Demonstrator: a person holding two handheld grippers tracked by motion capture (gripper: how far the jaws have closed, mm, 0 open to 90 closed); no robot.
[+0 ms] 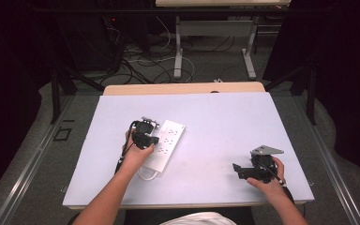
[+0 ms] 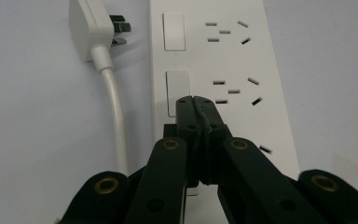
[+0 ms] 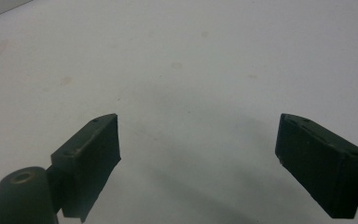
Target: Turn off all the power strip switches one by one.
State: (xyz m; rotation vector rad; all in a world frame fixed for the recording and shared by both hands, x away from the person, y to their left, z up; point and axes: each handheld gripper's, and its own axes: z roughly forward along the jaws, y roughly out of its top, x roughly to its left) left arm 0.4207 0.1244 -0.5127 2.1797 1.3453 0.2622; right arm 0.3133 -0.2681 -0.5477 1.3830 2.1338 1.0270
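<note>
Power strip: we've got a white power strip (image 1: 165,144) lying flat on the pale mat (image 1: 225,117), a bit left of the mat's middle, long side running diagonally away from us.
Rocker switch: in the left gripper view we see a row of white rocker switches down the strip's left edge; the second switch (image 2: 177,88) is the one right at the jaw tips.
Left gripper: our left gripper (image 2: 196,101) sits on top of the strip, jaws pressed fully together with nothing between them, closed tip resting on the bottom end of that switch.
Plug and cord: the strip's own white plug (image 2: 91,28) lies loose on the mat just beside the strip, on its switch side, prongs pointing toward it, with the cord (image 2: 114,112) trailing back alongside the strip.
Right gripper: our right gripper (image 1: 240,169) is well away from the strip, near the mat's front right corner. In its own view the jaws stand wide apart over bare mat, holding nothing.
Table: a wooden edge (image 1: 183,88) peeks out past the mat's far side.
</note>
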